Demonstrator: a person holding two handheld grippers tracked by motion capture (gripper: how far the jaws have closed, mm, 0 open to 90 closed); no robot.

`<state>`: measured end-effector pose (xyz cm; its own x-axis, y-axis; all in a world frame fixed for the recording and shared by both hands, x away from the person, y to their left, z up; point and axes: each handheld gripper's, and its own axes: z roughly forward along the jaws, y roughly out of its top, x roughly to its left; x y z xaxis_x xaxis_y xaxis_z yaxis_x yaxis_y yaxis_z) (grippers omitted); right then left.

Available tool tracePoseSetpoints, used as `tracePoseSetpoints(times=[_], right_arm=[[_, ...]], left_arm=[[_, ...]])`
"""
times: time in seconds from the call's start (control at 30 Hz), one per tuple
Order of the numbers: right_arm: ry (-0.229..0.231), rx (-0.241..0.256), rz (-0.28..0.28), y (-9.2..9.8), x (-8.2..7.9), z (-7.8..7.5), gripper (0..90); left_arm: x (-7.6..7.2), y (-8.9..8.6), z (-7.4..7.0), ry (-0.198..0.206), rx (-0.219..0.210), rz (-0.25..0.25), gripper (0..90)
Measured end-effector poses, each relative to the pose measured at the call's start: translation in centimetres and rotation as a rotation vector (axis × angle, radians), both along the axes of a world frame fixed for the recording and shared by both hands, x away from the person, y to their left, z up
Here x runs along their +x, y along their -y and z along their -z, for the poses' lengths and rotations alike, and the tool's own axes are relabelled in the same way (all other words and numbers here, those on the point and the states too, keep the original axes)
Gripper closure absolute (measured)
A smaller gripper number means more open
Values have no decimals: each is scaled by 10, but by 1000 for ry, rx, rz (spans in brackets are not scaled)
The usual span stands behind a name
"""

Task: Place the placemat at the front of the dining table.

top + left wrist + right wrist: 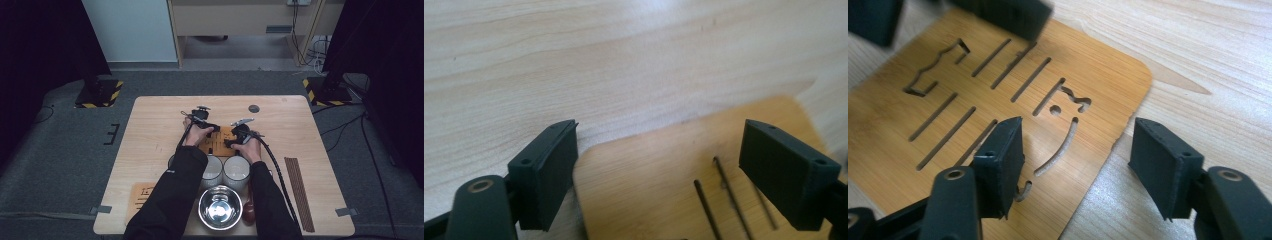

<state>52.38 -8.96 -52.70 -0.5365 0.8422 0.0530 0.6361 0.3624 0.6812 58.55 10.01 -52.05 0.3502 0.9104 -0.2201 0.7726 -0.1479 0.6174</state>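
Both jaws gape wide, empty, straddling opposite edges of the mat (998, 100) mid-table (150, 130). It looks thin, stiff, light and slick, lying flat; pinch your left gripper (659, 170) and right gripper (1075, 165) on its rim.

Lab recording bay: light wood worktop (150, 130) on grey carpet (60, 135), black curtains (40, 45) both sides, hazard-taped stand bases (100, 94), loose cables (310, 50) far right.

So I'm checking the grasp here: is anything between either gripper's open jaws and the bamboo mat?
Nothing visible. The left gripper straddles one corner of the bamboo mat, the right gripper straddles its edge, both open, bare table around.
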Motion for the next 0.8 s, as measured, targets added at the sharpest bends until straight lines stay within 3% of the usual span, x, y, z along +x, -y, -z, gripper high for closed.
tracePoseSetpoints(times=[0.1, 0.17, 0.3, 0.37, 0.5, 0.67, 0.8], right_arm=[[3, -7, -2, 0, 0, 1, 390], [2, -6, 0, 0, 0, 1, 380], [0, 2, 18, 1, 0, 1, 329], [23, 29, 33, 4, 0, 1, 326], [48, 66, 42, 9, 2, -2, 303], [38, 42, 2, 13, 4, -2, 284], [28, 7, -24, 14, 3, 1, 278]], left_arm=[[-2, 4, -2, 39, 77, 47, 146], [-3, 6, -4, 57, 65, 62, 131], [-6, 2, -9, 80, 109, 88, 120], [-7, -4, -12, 87, 150, 104, 114], [-10, -14, -20, 102, 172, 133, 109], [-15, -20, -24, 141, 205, 206, 99], [-16, -24, -17, 117, 222, 228, 95]])
